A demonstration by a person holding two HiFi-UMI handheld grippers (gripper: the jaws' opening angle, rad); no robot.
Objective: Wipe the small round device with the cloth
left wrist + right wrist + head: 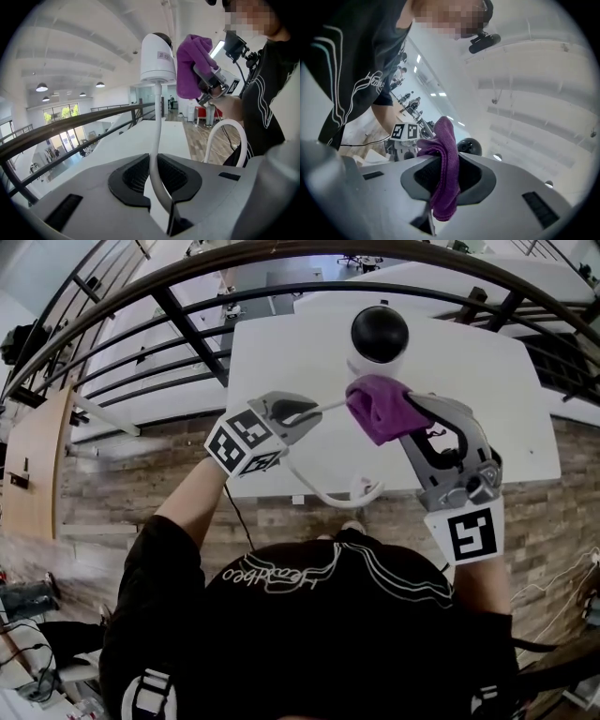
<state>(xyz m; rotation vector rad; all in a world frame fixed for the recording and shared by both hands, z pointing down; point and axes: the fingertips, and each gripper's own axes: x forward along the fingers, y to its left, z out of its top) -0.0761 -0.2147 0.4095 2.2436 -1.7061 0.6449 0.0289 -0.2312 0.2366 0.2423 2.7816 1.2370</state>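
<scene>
Wiping under way: the small round device (379, 337), white-bodied with a black dome, is seen at the upper centre of the head view, apparently lifted clear of the white table (272, 362) on its stiff white cable (157, 126). That cable is pinched between the narrowly set jaws of the left gripper (312, 412). The purple cloth (378, 407) is clamped in a bunched fold by the right gripper (409, 411) and, as far as can be judged, is laid against the device's near side, just below the dome. For the wipe to be done well, the cable should be held firm so that the device is not swung away under pressure. The cloth should be drawn around the white body in light curved strokes, with the wrist rolled so that fresh fabric is presented. Only the soft fold, never the hard jaw tips, should be allowed to meet the casing. The dark dome is best given gentle pressure, since it is likely to be smeared or scratched easily.
</scene>
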